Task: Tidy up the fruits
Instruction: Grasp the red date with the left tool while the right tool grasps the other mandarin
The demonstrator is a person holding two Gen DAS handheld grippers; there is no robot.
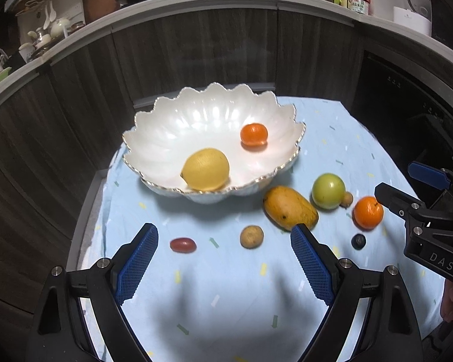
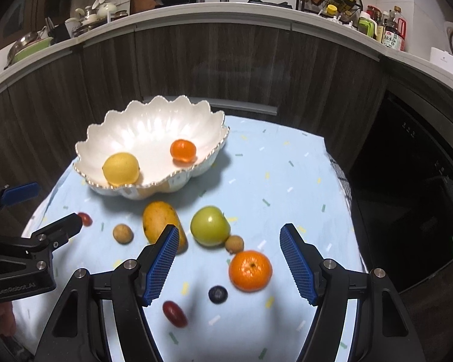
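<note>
Left claw (image 1: 223, 259): we hold it spread wide with nothing between its blue pads, low over the near part of the surface (image 1: 226, 301), above a red grape tomato (image 1: 182, 244) and a small brown fruit (image 1: 251, 236).
Right claw (image 2: 228, 259): also wide apart and empty; we hang it over the loose tangerine (image 2: 250, 270), which we judge the likeliest next pick since it sits between the fingers.
Nearest fruit: in the right wrist view a second red tomato (image 2: 174, 313) and a blueberry (image 2: 217, 294) lie just below the tangerine.
Middle row: the mango (image 2: 161, 226), the green apple (image 2: 210, 226) and another small brown fruit (image 2: 234, 244) touching the apple lie close together on the cloth, all yet to be gathered.
Bowl (image 2: 154, 126): the scalloped white dish stands at the far side, already holding a lemon (image 2: 120, 169) and a tangerine in the bowl (image 2: 182, 150), so we take it for the collecting place.
Progress: early, we judge; most fruit lies outside.
</note>
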